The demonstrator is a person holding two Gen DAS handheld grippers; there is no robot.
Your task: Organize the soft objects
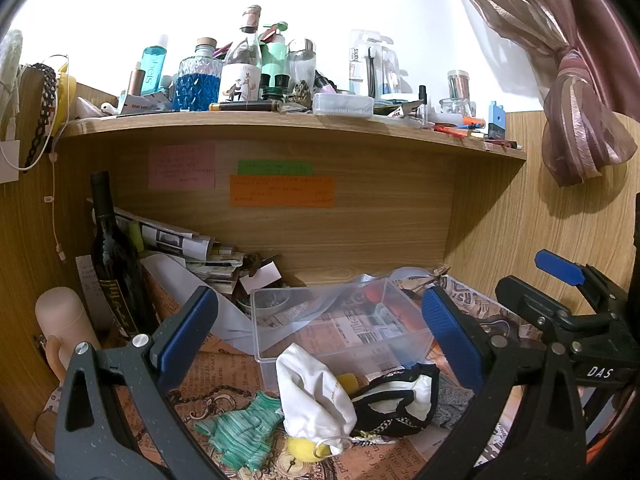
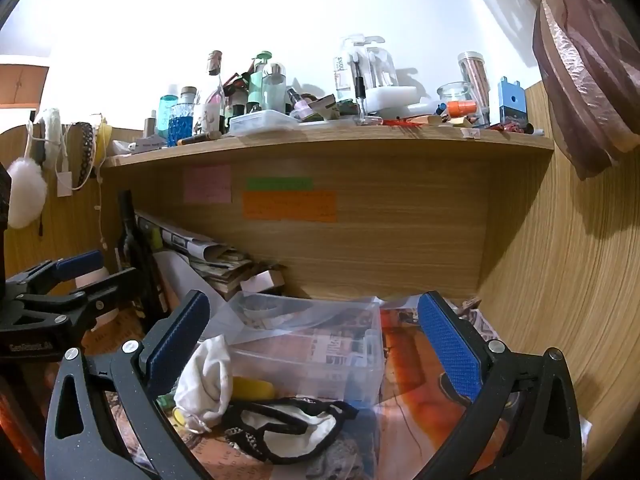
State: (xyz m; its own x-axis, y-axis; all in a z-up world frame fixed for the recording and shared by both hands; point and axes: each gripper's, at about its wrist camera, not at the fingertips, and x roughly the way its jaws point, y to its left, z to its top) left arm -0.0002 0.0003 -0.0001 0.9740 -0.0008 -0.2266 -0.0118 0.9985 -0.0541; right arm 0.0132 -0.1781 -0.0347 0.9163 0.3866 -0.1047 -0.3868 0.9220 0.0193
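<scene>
A clear plastic box [image 1: 340, 328] stands on the paper-covered desk; it also shows in the right wrist view [image 2: 312, 344]. In front of it lies a pile of soft things: a white cloth pouch [image 1: 312, 396] [image 2: 208, 380], a black-and-white fabric piece [image 1: 400, 404] [image 2: 288, 428], a green striped knit glove [image 1: 240, 432], a yellow sponge [image 2: 252, 388] and a grey knit piece [image 1: 452, 404]. My left gripper [image 1: 316, 336] is open above the pile, holding nothing. My right gripper [image 2: 312, 344] is open over the box, empty; it shows at the right of the left wrist view [image 1: 560, 280].
A dark wine bottle [image 1: 116, 264] and stacked papers [image 1: 184, 244] stand at the back left. A pale cylinder [image 1: 64, 320] stands at the left. A shelf [image 1: 280, 124] crowded with bottles hangs overhead. A wooden wall [image 2: 560, 280] closes the right side.
</scene>
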